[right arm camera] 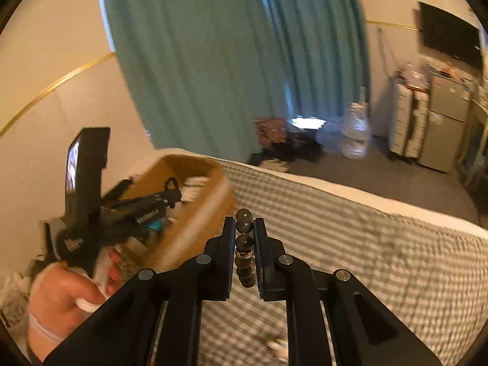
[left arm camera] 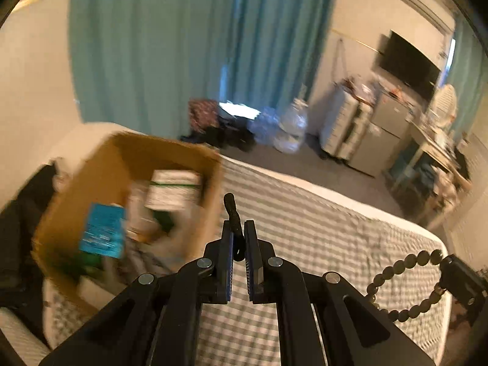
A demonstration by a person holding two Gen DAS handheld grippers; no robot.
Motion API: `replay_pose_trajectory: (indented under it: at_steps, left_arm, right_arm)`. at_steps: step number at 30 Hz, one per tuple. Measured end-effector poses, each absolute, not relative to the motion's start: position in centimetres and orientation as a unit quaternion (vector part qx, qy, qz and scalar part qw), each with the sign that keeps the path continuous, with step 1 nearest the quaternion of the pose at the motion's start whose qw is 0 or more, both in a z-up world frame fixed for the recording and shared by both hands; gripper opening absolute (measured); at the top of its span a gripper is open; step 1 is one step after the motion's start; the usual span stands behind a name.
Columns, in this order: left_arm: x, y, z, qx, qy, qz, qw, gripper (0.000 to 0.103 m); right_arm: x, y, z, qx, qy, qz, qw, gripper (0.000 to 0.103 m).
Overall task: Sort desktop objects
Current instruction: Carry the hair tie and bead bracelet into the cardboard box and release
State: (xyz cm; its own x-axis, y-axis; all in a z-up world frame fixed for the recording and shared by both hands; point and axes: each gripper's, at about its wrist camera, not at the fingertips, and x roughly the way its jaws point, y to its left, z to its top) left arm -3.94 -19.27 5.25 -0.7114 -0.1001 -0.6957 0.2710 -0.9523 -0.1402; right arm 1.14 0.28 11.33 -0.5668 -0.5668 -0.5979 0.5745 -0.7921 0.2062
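My left gripper is shut on a thin black loop, likely a hair tie, held above the checked bed cover just right of a cardboard box. The box holds a blue packet and a white and green box. My right gripper is shut on a string of dark beads, right of the same cardboard box. The beads and right gripper body also show at the right of the left wrist view. The left gripper shows over the box in the right wrist view.
The checked bed cover spreads to the right. Dark clothing lies left of the box. Beyond the bed are teal curtains, bags on the floor, drawers and a fridge. The view is motion-blurred.
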Motion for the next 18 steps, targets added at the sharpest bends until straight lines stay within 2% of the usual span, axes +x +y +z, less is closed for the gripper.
replay_pose_trajectory:
  at_steps: [4, 8, 15, 16, 17, 18]
  left_arm:
    - [-2.1, -24.2, 6.2, 0.342, 0.152, -0.919, 0.126, 0.007]
    - [-1.6, -27.6, 4.9, 0.350, 0.172, -0.906, 0.165, 0.007]
    - [-2.1, -31.5, 1.8, 0.375, 0.196, -0.884, 0.199, 0.007]
    - [-2.0, -32.0, 1.7, 0.367, 0.197, -0.883, 0.216, 0.010]
    - [-1.7, -32.1, 1.5, 0.364, 0.196, -0.882, 0.226, 0.022]
    - [-1.7, -32.4, 1.2, 0.364, 0.195, -0.879, 0.236, 0.034]
  right_arm:
    - [0.6, -4.8, 12.5, 0.329, 0.011, -0.873, 0.361, 0.011]
    - [-0.1, -10.0, 12.5, 0.329, 0.022, -0.857, 0.397, 0.011]
    - [-2.5, -17.3, 9.2, 0.359, -0.003, -0.825, 0.437, 0.012]
    - [-3.0, -17.9, 8.7, 0.359, -0.008, -0.829, 0.428, 0.014]
    - [-3.3, -18.0, 8.4, 0.361, -0.013, -0.830, 0.424, 0.020]
    - [-3.8, -18.2, 8.1, 0.368, -0.020, -0.828, 0.422, 0.042]
